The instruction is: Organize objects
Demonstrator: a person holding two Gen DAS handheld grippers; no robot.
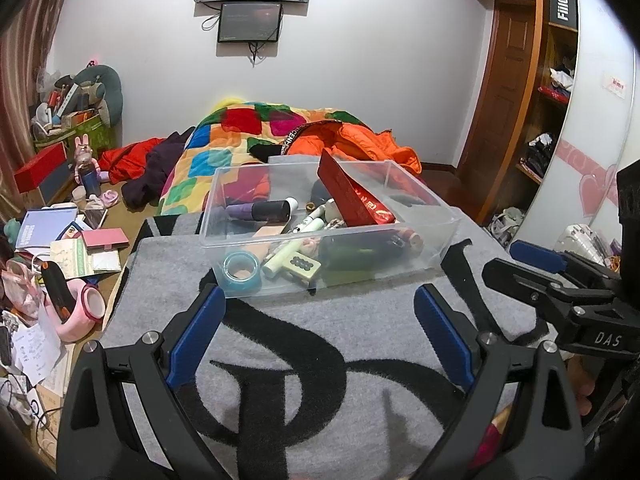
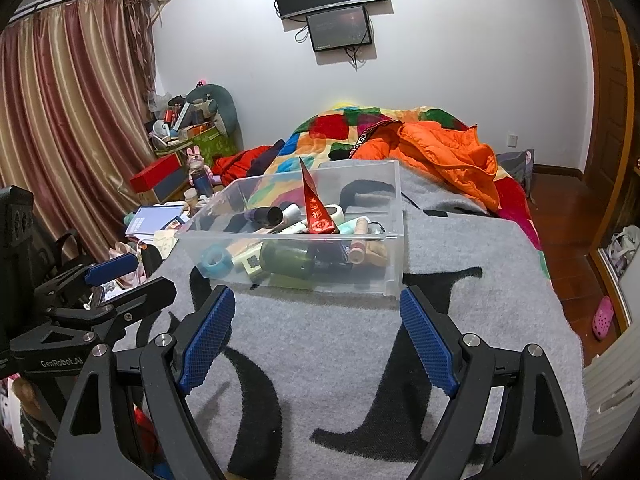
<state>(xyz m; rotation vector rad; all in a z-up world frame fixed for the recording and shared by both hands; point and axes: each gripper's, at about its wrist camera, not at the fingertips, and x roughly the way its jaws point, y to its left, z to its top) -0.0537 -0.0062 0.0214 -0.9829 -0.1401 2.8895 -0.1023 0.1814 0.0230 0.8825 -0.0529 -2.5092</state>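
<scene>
Between picks: left claw and right claw both spread wide, empty, hovering over grey blanket just short of clear bin. Bin already packed (tape roll, red envelope, tubes). Next, probably: fetch another loose item.

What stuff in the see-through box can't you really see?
- Left wrist view: whatever lies behind the red envelope in the clear box is covered by it.
- Right wrist view: the box's far corner sits behind the dark green bottle and other clutter.
- Both views: print on the envelope and the small tile is too tiny to read.
</scene>
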